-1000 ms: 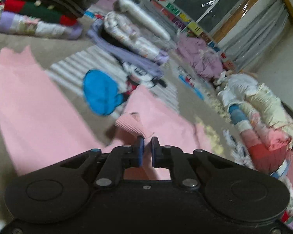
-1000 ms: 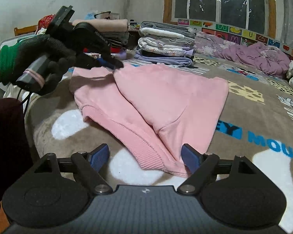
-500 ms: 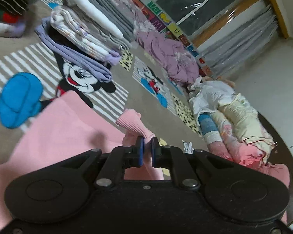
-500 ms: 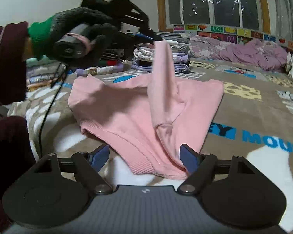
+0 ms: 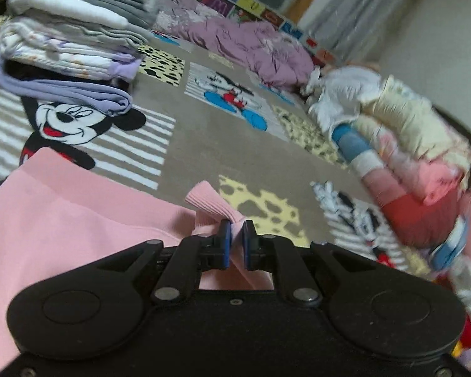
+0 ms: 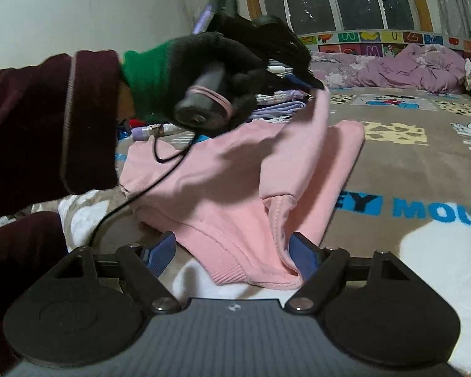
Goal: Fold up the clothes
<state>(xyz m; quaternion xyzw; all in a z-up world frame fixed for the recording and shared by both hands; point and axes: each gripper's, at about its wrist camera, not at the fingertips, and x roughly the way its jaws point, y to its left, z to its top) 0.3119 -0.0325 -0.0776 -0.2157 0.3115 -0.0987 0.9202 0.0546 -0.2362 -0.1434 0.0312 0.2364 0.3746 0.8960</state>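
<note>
- Your left claw pinches the pink sweater's cuff, lifted above the blanket.
- Your right claw gapes wide around the hem, gripping nothing.

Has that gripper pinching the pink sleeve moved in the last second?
Yes. In the right wrist view the left gripper has carried the sleeve cuff rightward across the pink sweater, from beside its left edge toward the window side.
</note>
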